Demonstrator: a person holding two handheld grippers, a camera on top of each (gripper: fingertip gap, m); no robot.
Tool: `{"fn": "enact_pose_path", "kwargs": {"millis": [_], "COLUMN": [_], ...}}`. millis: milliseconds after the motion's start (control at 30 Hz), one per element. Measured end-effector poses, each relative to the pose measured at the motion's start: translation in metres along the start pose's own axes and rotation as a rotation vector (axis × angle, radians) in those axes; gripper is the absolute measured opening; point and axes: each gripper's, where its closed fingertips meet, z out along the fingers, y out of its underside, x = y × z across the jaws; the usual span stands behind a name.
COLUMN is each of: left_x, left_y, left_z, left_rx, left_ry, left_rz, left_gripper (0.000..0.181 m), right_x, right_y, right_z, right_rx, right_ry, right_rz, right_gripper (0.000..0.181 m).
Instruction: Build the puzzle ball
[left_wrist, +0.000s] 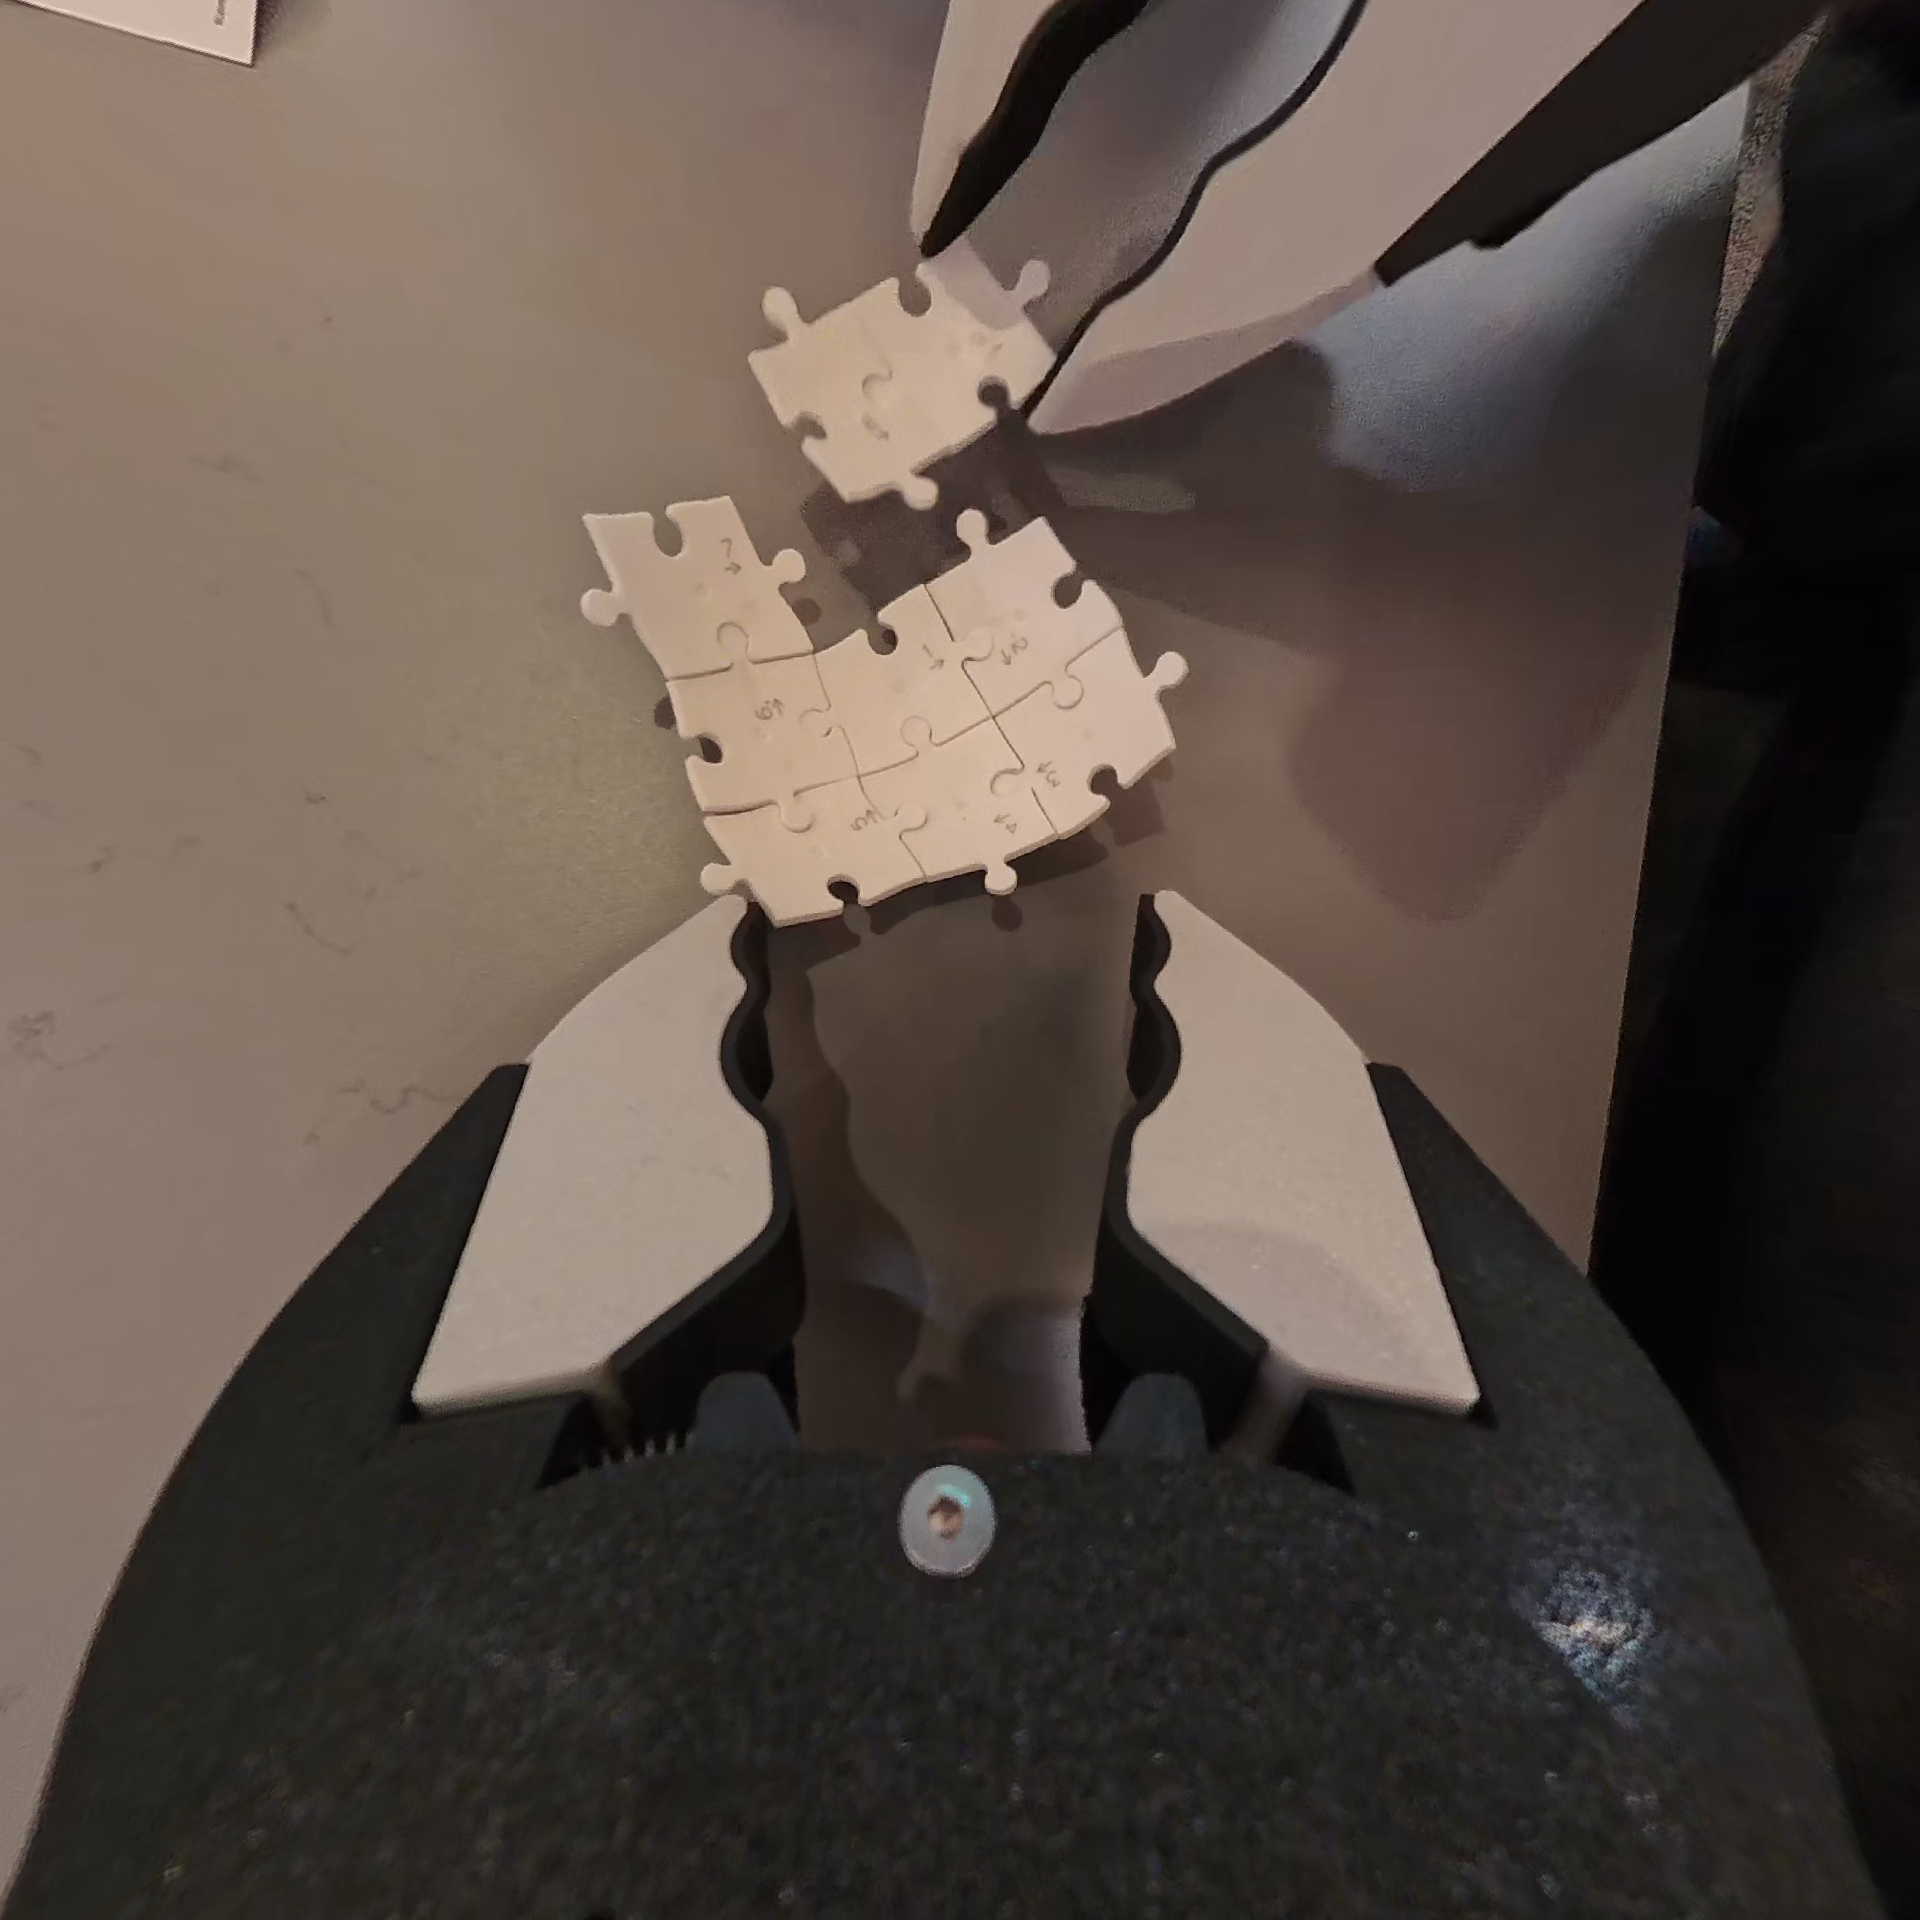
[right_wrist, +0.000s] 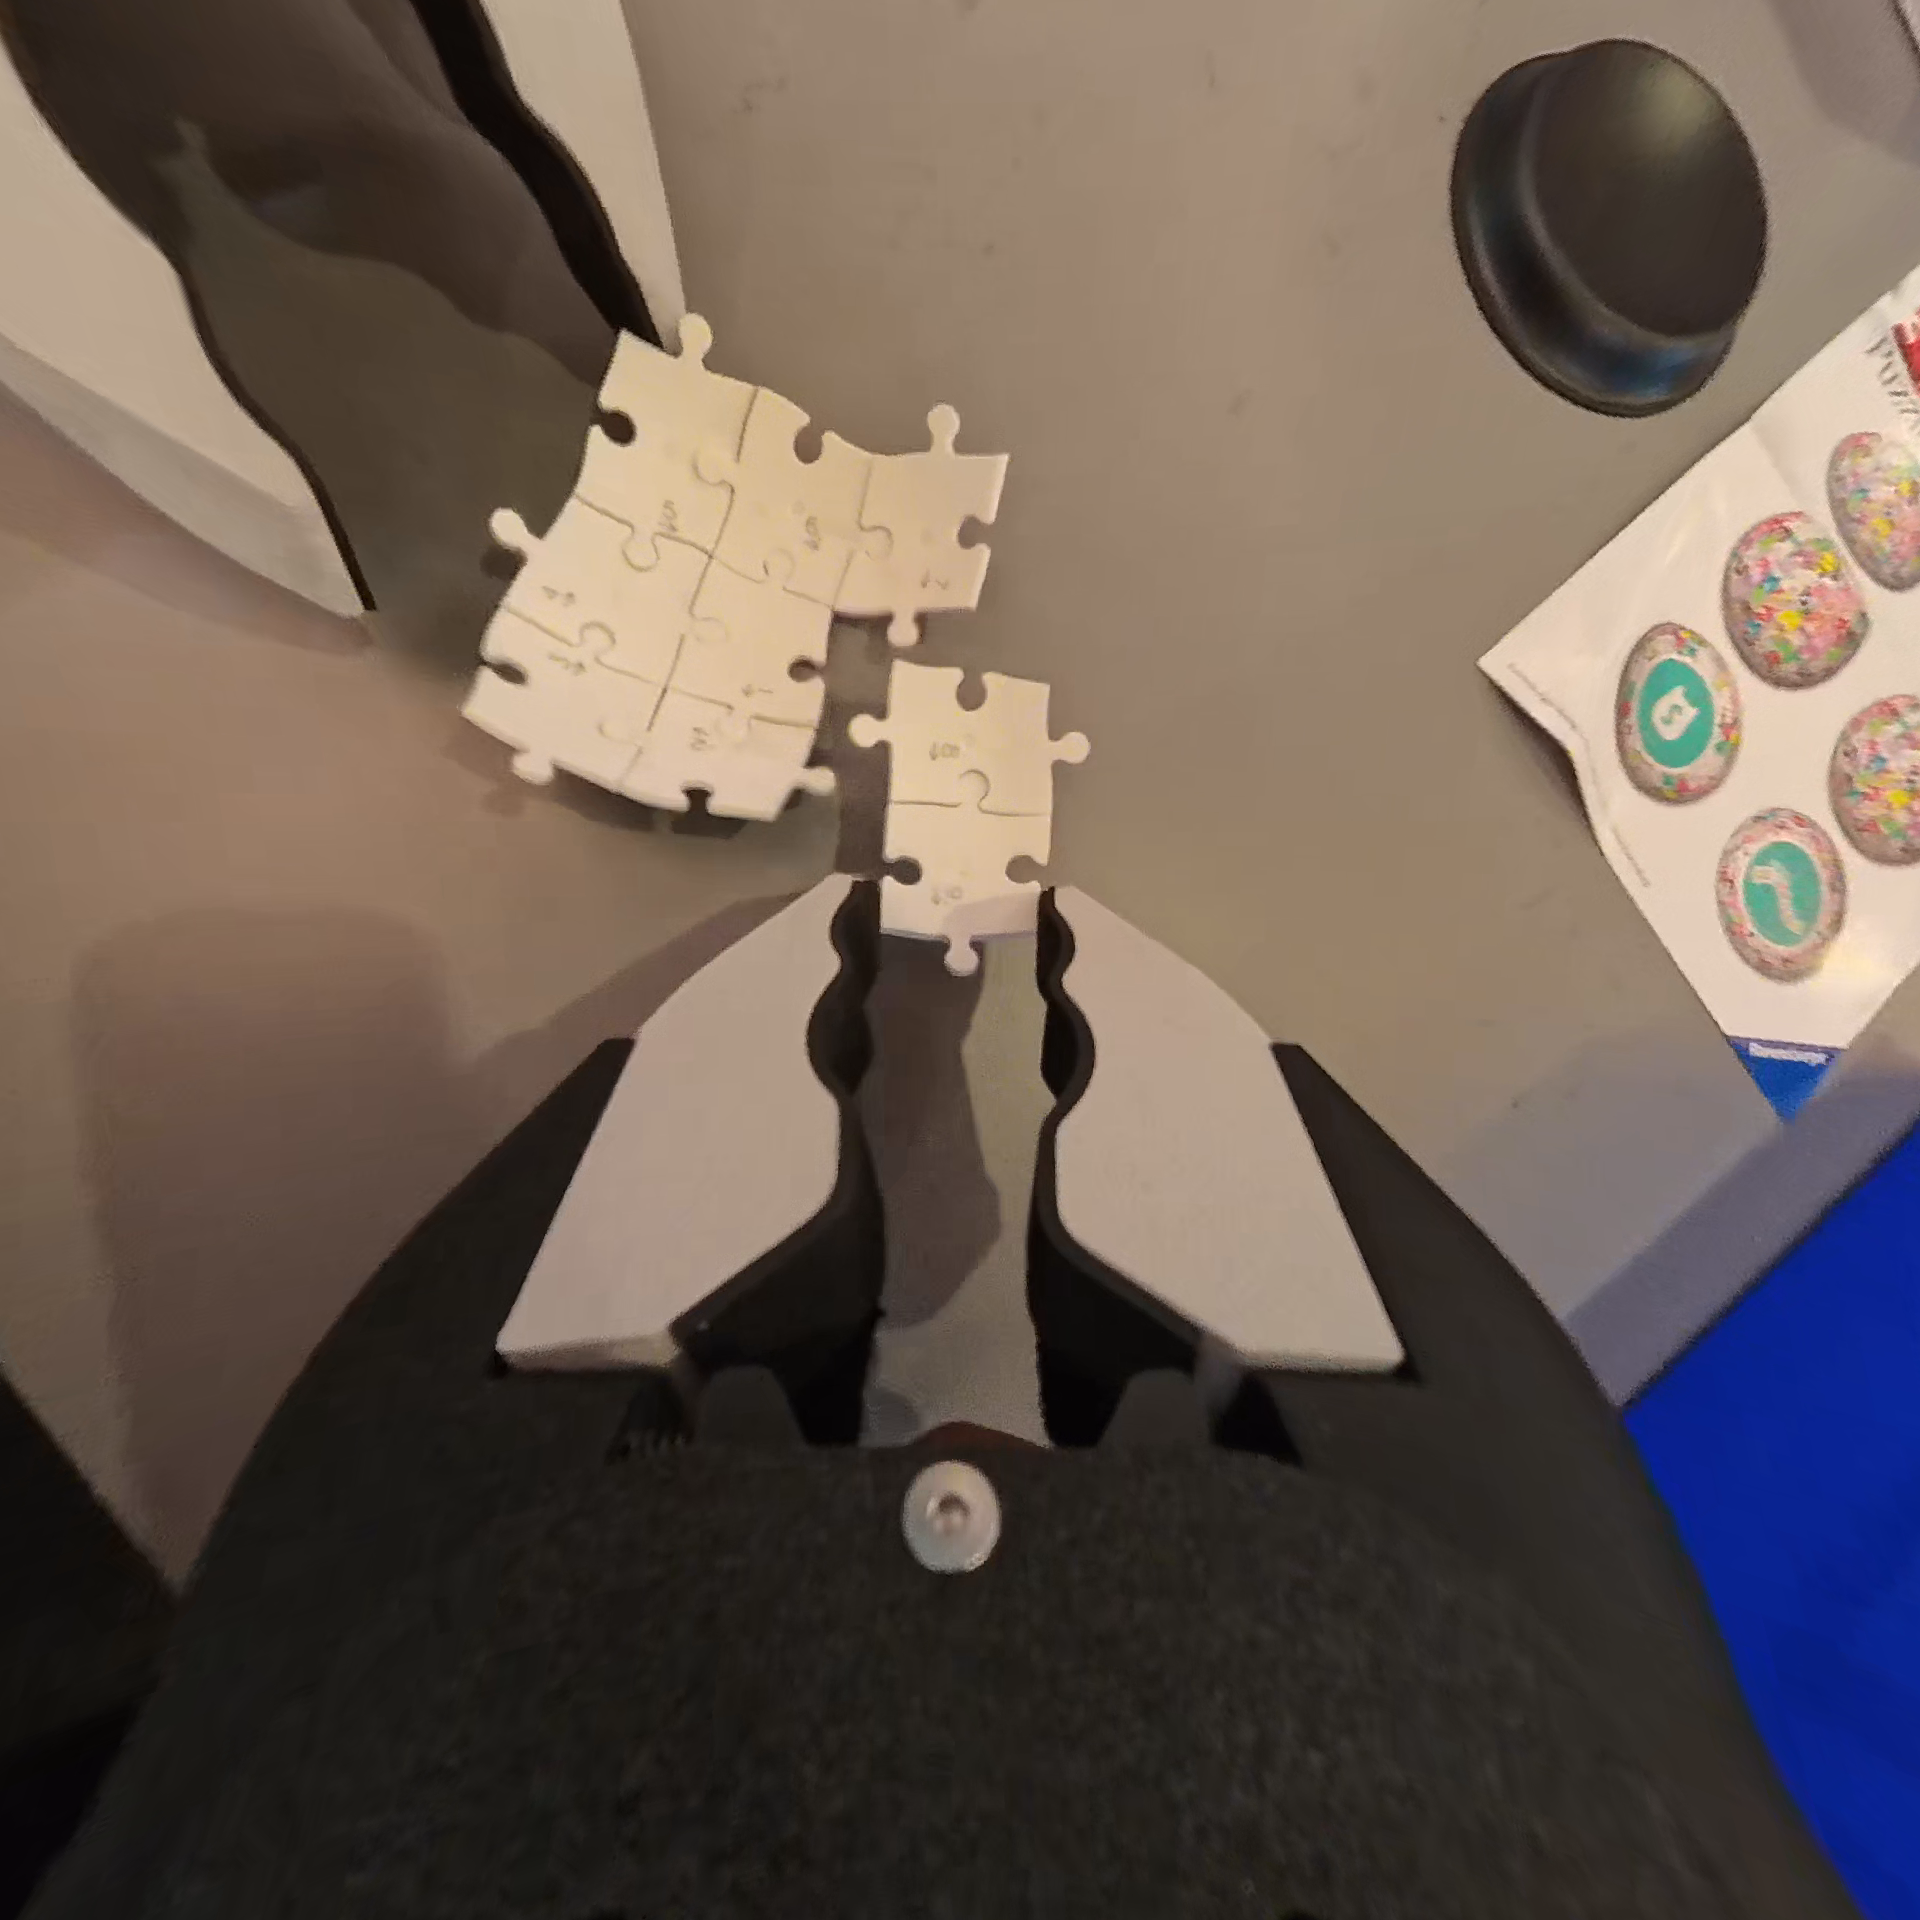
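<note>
Right gripper (right_wrist: 956, 914) is sitting closest, and its jaws are squeezing the little puzzle chunk (right_wrist: 966, 800) by its bottom edge. I think it is holding only that end so the knobs and holes at the other end are staying free to click in. It is holding the chunk just beside the big puzzle patch (right_wrist: 707, 603), not touching it.

Left gripper (left_wrist: 951, 925) is waiting with its jaws let go and spread wide, holding nothing. One fingertip (left_wrist: 748, 920) is sitting right by the near edge of the big patch. I think it is getting ready to keep the patch from sliding when the chunk is pushed in.

Two grippers are working on one grey counter (right_wrist: 1195, 312). One picture sheet (right_wrist: 1714, 675) is lying off to the side, showing six round ball pictures, probably as a guide. One black round lid-like thing (right_wrist: 1610, 229) is resting farther away, out of the way.

One big patch is lying on the counter, plain side up and bending a little, like part of a ball. It is made of about eight or nine pieces; I cannot count them for sure. The little chunk is made of two joined pieces. Most of the ball is not built yet.
</note>
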Motion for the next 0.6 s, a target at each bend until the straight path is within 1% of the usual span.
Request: {"fn": "enact_pose_path", "kwargs": {"millis": [100,233,433,600], "left_x": [0.001,0.002,0.005,0.005], "left_y": [0.0,-0.001,-0.001,-0.002], "left_z": [0.0,0.0,0.001,0.0], "left_rx": [0.001,0.001,-0.001,0.004], "left_ry": [0.002,0.004,0.01,0.015], "left_rz": [0.0,0.003,0.008,0.003], "left_gripper": [0.067,0.067,0.067,0.067], "right_x": [-0.008,-0.008,-0.01,-0.01], "right_y": [-0.01,-0.017,-0.008,-0.009], "right_z": [-0.006,-0.006,0.006,0.008], "right_rx": [-0.054,-0.155,-0.297,-0.313], "right_ry": [0.016,0.059,-0.001,0.004], "right_rz": [0.018,-0.038,-0.073,-0.097], "right_gripper": [0.029,0.029,0.029,0.029]}}
